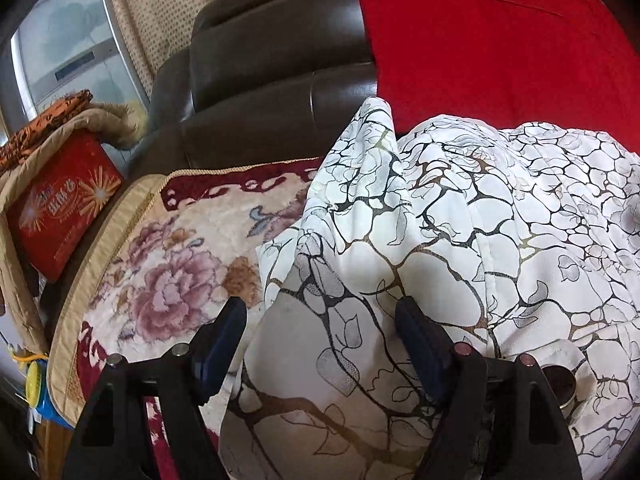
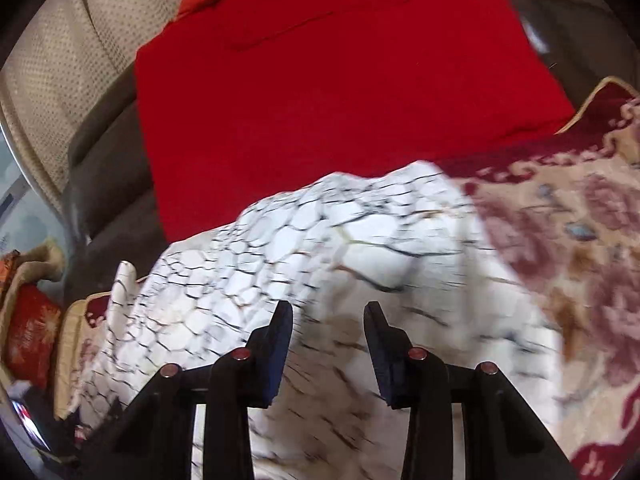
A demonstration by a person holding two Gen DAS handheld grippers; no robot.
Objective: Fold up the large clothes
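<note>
Closest up in both views is the white blouse [image 1: 460, 240] with the black-and-gold crackle print, bunched in a heap on the flowery sofa cover [image 1: 168, 264] instead of lying flat. So the fold hasn't really started yet, I'd say; it still looks like the sort-it-out stage.

From the left wrist view, the left gripper [image 1: 320, 316] stands wide, tilted down over the near edge of the blouse. Cloth lies between the two fingers and runs under the right-hand one, but the pads aren't squeezing it, so nothing is held. A loose flap sticks up at about 12 o'clock from the gripper, toward the brown leather backrest [image 1: 272, 64]. My guess is the wide stance is there to take in a thick fold of fabric.

The right wrist view is blurry. The right gripper [image 2: 328, 312] is set narrower, roughly half way, hovering over the blouse with a clear gap between the fingers; I can't see it pinching anything.

A red garment [image 2: 340, 92] is spread over the backrest at 12 o'clock, touching the far edge of the blouse. A red box [image 1: 64, 204] sits way out at 9 o'clock in the left view, well clear.

Thin slippery cloth like this probably slides off easily, so a hem grab seems safest.
</note>
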